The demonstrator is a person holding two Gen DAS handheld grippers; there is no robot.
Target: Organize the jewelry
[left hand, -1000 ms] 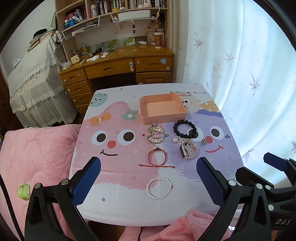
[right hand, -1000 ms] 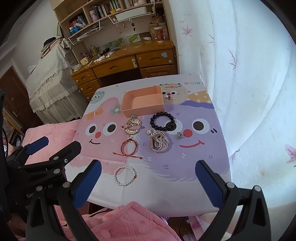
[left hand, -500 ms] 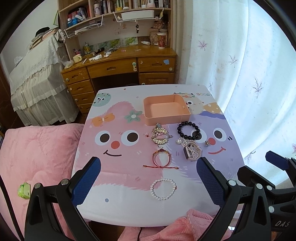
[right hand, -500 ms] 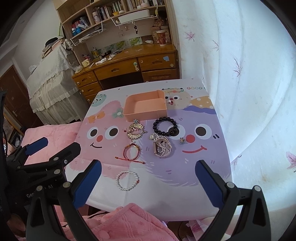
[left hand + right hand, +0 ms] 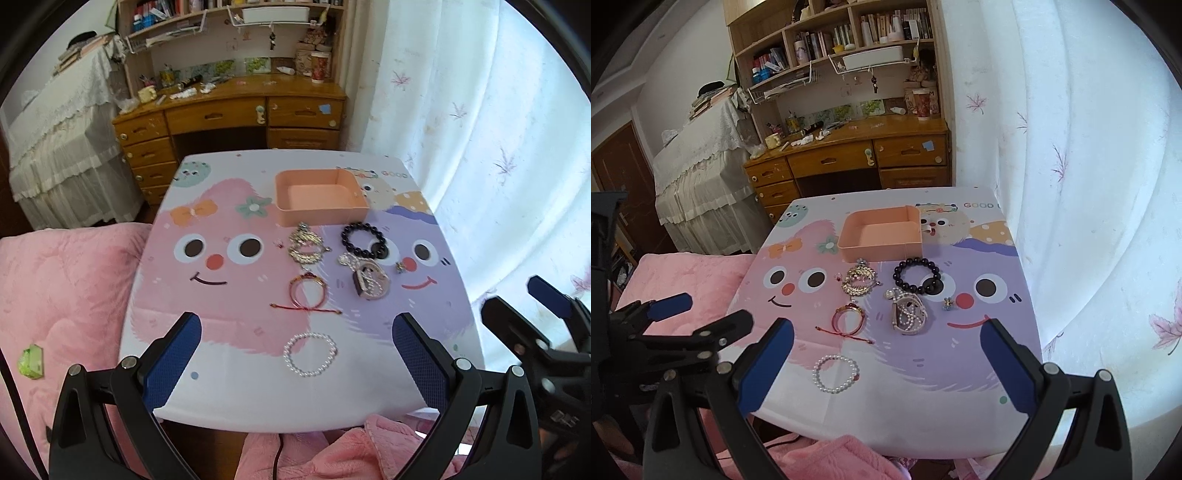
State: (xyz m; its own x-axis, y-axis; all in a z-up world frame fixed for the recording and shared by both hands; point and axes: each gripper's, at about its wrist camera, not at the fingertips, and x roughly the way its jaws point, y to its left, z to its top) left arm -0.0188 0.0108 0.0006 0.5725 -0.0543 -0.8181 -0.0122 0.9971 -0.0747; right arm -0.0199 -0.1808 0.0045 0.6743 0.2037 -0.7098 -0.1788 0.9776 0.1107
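Jewelry lies on a cartoon-print table (image 5: 229, 373) in front of an empty peach tray (image 5: 319, 197) (image 5: 879, 234). Nearest me is a white pearl bracelet (image 5: 309, 354) (image 5: 835, 373). Beyond it lie a red cord bracelet (image 5: 307, 293) (image 5: 848, 321), a gold bracelet (image 5: 306, 246) (image 5: 859, 282), a black bead bracelet (image 5: 364, 242) (image 5: 918, 277) and a pearl-wrapped watch (image 5: 369, 282) (image 5: 908, 314). A small earring (image 5: 399, 266) (image 5: 948, 303) sits to the right. My left gripper (image 5: 295, 354) and right gripper (image 5: 884, 363) hover open over the near table edge, holding nothing.
A wooden desk (image 5: 236, 114) with shelves stands behind the table. White curtains (image 5: 480, 110) hang on the right. A pink quilted bed (image 5: 62, 295) lies to the left, and a pink blanket (image 5: 332, 450) sits below the near edge. A lace-covered piece of furniture (image 5: 59, 140) stands at the far left.
Both grippers tilted upward and drew slightly nearer the table, so the jewelry sits lower in each view. Nothing on the table moved. Both grippers stayed open.
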